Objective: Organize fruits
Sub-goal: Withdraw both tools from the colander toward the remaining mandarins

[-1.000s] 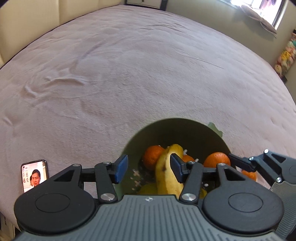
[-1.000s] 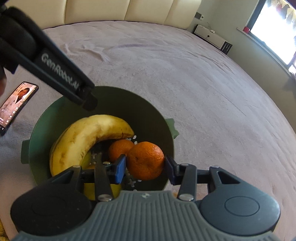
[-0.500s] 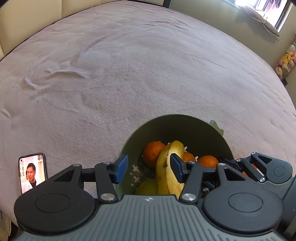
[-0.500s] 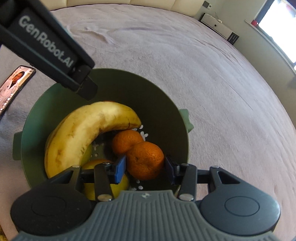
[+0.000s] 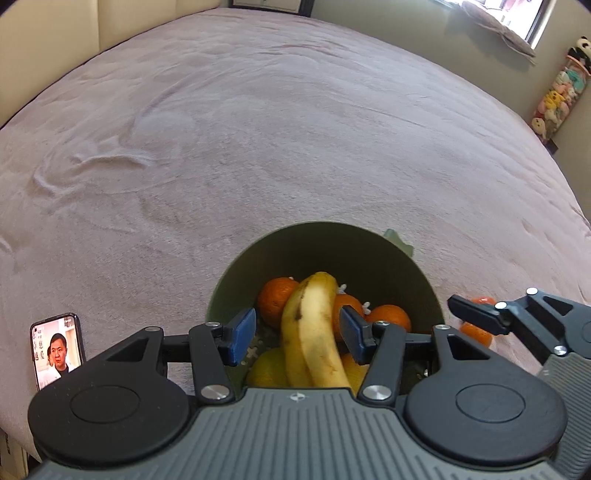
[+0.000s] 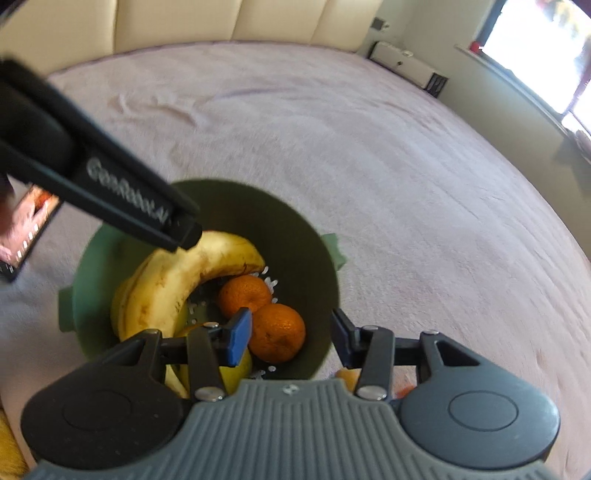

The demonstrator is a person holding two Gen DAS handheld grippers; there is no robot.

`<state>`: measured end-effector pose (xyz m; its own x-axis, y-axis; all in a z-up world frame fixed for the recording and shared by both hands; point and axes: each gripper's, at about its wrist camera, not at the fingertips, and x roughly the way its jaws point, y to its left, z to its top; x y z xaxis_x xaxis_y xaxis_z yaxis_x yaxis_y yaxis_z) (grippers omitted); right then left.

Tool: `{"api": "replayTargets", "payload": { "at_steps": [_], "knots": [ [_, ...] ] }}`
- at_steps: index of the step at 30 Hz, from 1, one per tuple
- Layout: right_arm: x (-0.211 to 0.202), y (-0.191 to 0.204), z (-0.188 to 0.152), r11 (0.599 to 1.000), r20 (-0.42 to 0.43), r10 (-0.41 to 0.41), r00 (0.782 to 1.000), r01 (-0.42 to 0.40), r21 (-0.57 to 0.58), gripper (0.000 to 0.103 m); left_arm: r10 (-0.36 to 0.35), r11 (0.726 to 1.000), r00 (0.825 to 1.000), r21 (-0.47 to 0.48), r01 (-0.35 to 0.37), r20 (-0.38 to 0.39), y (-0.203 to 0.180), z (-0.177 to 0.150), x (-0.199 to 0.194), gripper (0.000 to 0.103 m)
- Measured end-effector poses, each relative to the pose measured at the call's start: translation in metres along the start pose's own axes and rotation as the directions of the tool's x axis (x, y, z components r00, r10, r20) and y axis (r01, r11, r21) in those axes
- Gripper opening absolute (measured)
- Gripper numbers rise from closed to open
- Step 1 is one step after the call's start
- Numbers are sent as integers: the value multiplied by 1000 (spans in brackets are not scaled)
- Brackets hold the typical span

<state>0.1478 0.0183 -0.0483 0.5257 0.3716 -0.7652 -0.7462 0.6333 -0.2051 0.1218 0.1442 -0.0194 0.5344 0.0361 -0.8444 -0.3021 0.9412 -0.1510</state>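
Note:
A green bowl (image 5: 369, 251) (image 6: 295, 236) sits on the pinkish bed cover. It holds a banana (image 5: 314, 325) (image 6: 177, 280), several oranges (image 5: 277, 299) (image 6: 277, 330) and a yellow fruit (image 5: 267, 369). My left gripper (image 5: 297, 334) is open above the banana, fingers on either side of it. My right gripper (image 6: 291, 338) is open over the bowl's right rim; an orange lies in the bowl beside its left finger. Oranges (image 5: 478, 330) lie on the cover right of the bowl, behind the right gripper's fingers (image 5: 476, 314).
A phone (image 5: 57, 349) (image 6: 27, 225) with a lit screen lies on the cover left of the bowl. The wide bed cover (image 5: 258, 129) stretches beyond the bowl. A padded headboard (image 6: 240, 22) and a window (image 6: 535, 44) stand at the far side.
My right gripper has opened and let the orange drop into the bowl, then pulled back and up. My left gripper has stayed open above the banana.

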Motion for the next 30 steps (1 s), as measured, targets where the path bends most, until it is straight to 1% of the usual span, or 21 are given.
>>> {"api": "replayTargets", "payload": {
  "at_steps": [3, 7, 11, 14, 15, 17, 18, 24, 30],
  "knots": [
    [-15, -7, -5, 998, 36, -17, 999, 15, 65, 45, -14, 1000, 1000, 23, 13, 25, -7, -1, -6, 62],
    [-36, -18, -14, 985, 71, -43, 997, 30, 170, 46, -33, 997, 997, 66, 29, 64, -19, -4, -16, 62],
    [-57, -26, -27, 967, 87, -84, 993, 60, 246, 50, -62, 993, 994, 107, 53, 88, -31, -9, -23, 62],
    [-70, -30, -38, 955, 92, -110, 990, 79, 284, 51, -98, 988, 991, 127, 87, 87, -41, -14, -25, 62],
    [-73, -31, -42, 952, 91, -117, 989, 86, 295, 52, -115, 986, 990, 134, 103, 85, -43, -16, -26, 62],
    [-81, -33, -51, 944, 84, -137, 987, 105, 311, 56, -139, 981, 987, 151, 126, 81, -50, -21, -27, 62],
    [-83, -33, -56, 941, 78, -145, 986, 113, 319, 57, -148, 978, 986, 160, 134, 81, -54, -23, -27, 62],
    [-91, -39, -85, 914, 26, -166, 986, 144, 378, 57, -182, 959, 981, 232, 162, 68, -78, -40, -27, 62],
    [-89, -49, -112, 888, -36, -188, 982, 185, 421, 57, -216, 930, 975, 315, 190, 47, -101, -61, -26, 62]
  ]
}}
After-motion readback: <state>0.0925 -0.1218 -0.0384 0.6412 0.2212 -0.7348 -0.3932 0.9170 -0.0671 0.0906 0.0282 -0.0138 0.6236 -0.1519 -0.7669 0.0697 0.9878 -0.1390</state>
